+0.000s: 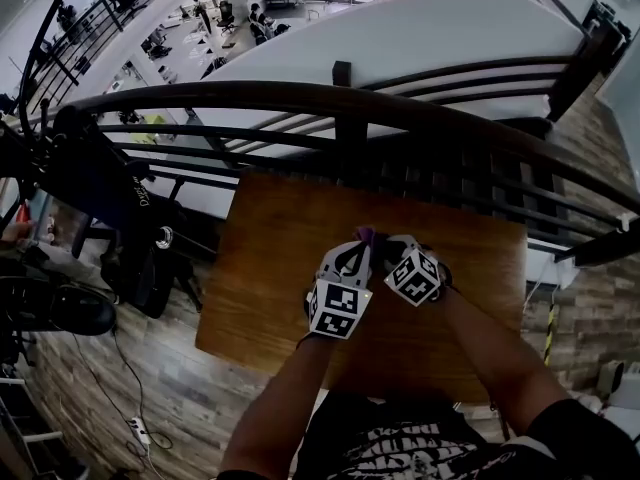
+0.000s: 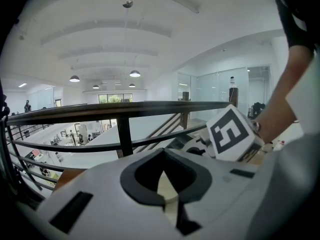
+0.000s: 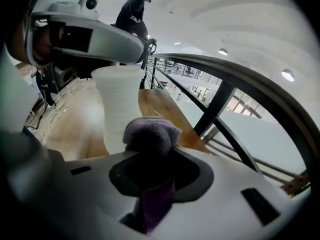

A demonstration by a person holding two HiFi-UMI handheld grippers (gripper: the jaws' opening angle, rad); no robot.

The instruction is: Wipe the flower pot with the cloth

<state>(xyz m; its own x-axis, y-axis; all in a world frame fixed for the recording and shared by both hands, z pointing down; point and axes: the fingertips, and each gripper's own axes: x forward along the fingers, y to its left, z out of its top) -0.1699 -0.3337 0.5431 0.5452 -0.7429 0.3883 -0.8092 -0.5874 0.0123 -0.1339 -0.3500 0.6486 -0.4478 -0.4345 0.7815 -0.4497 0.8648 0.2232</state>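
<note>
The left gripper has its jaws nearly together on a pale sliver of the pot, pinched at the rim. The pot stands upright on the table, near the edge at 12 o'clock by the railing. The right gripper, at 2 o'clock of the left, is clamped part-way closed on the purple cloth. The bunched cloth touches the pot's side, with the pot at 10 o'clock of it.

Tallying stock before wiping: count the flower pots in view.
1: the white flower pot on the wooden table, just beyond the purple cloth. Others could be hidden.
</note>
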